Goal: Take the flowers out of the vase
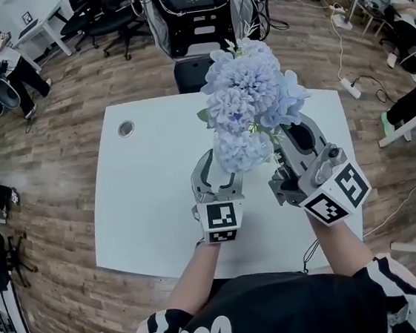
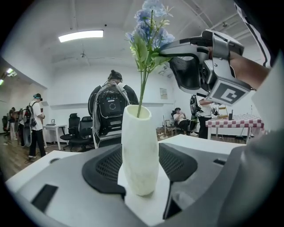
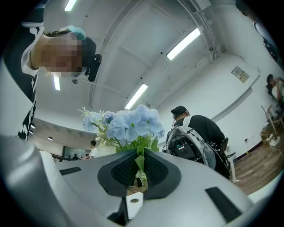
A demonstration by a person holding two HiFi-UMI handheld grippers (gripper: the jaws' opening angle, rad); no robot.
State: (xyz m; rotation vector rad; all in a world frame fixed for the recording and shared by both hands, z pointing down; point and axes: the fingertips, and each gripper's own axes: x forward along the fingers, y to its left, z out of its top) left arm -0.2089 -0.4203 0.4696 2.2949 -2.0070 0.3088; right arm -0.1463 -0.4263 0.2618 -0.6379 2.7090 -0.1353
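Observation:
A bunch of pale blue flowers [image 1: 249, 97] hangs over the middle of the white table [image 1: 145, 206]. My right gripper [image 1: 285, 137] is shut on the green stems just under the blooms; in the right gripper view the stems [image 3: 140, 163] are pinched between its pads below the flowers [image 3: 133, 124]. My left gripper [image 1: 220, 174] is shut on the white vase [image 2: 140, 150], which stands upright on the table between its pads. One thin stem [image 2: 143, 95] still runs down into the vase's mouth. In the head view the blooms hide the vase.
A round cable hole [image 1: 126, 128] sits near the table's far left corner. A black rig with a chair [image 1: 195, 21] stands just beyond the far edge. People stand and sit around the room, and cables and a power strip [image 1: 352, 87] lie on the floor to the right.

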